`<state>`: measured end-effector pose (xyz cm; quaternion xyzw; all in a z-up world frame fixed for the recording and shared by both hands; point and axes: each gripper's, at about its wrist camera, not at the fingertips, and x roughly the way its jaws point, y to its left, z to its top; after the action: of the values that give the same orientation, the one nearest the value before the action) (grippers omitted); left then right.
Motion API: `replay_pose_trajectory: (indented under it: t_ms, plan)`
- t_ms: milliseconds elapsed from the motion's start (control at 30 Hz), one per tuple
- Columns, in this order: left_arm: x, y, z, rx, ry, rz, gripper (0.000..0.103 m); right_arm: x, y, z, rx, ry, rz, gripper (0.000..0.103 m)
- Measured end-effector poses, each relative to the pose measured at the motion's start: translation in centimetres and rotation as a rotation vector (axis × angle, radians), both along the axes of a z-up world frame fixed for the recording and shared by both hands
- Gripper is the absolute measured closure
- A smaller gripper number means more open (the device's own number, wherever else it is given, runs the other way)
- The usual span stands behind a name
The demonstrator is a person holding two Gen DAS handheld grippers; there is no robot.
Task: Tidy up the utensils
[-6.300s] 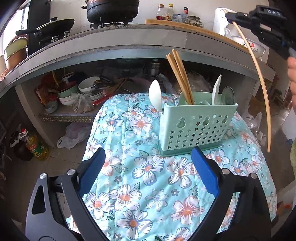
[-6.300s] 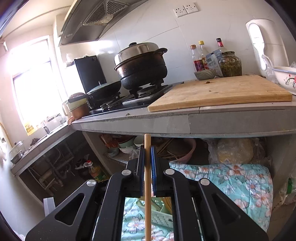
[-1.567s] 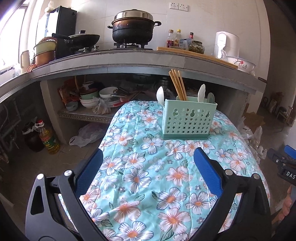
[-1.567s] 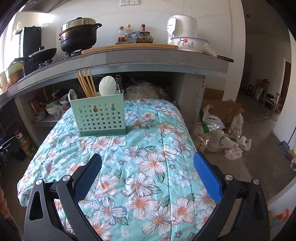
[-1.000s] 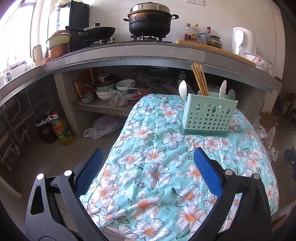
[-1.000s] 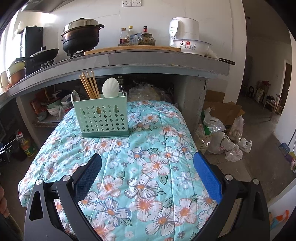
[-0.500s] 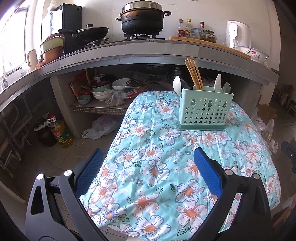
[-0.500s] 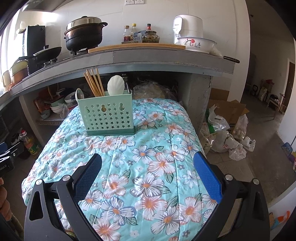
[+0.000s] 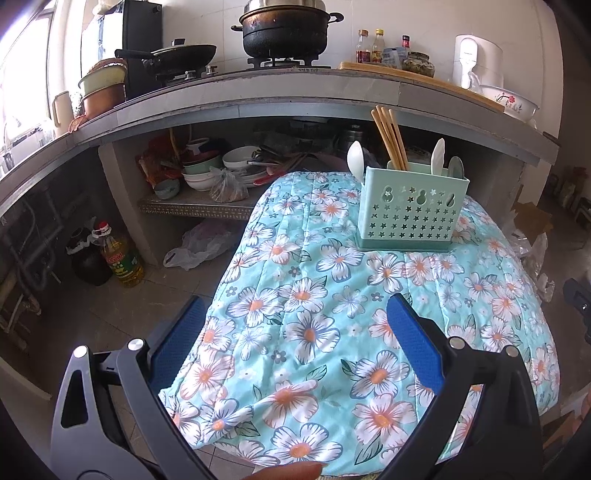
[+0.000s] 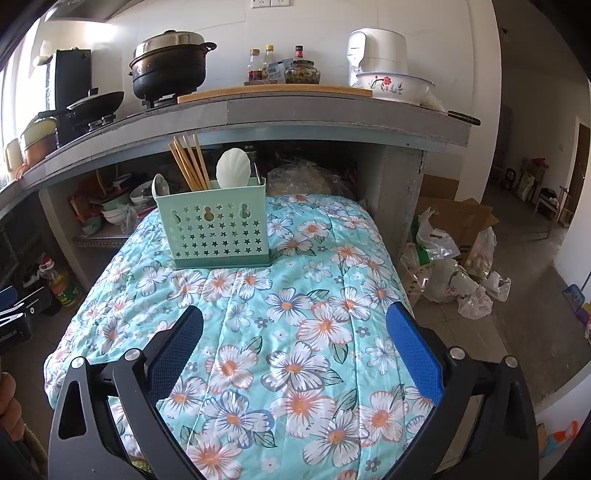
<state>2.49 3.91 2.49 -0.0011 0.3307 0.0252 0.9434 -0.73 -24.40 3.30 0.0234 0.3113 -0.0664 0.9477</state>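
Observation:
A mint-green utensil holder (image 9: 410, 210) (image 10: 216, 227) with star cut-outs stands at the far end of the flowered cloth (image 9: 325, 302) (image 10: 280, 325) on the table. Wooden chopsticks (image 9: 389, 138) (image 10: 190, 162) lean in it, with white spoons (image 9: 355, 156) (image 10: 234, 168) and a metal spoon (image 9: 456, 168) (image 10: 159, 186). My left gripper (image 9: 293, 345) hangs open over the near left of the cloth, nothing between its blue pads. My right gripper (image 10: 293, 349) is open over the near part of the cloth, also with nothing held.
A concrete counter (image 9: 295, 96) overhangs behind the table, carrying a black pot (image 9: 284, 27), bottles, a cutting board and a white bowl (image 10: 393, 86). Dishes (image 9: 221, 170) crowd the shelf below. An oil bottle (image 9: 120, 258) stands on the floor left; plastic bags (image 10: 458, 280) lie right.
Several seconds ago the right gripper was shut on a chopstick near the holder; now both grippers are open and pulled back. Over the last second the views only shifted slightly.

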Motion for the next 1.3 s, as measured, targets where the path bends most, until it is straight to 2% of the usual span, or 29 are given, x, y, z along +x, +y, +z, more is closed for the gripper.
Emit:
replay_pose_trajectory:
  t_ms: [1300]
  plan:
    - [0.12, 0.01, -0.59, 0.011, 0.014, 0.008, 0.008, -0.03, 0.25, -0.34, 0.008, 0.009, 0.010, 0.006]
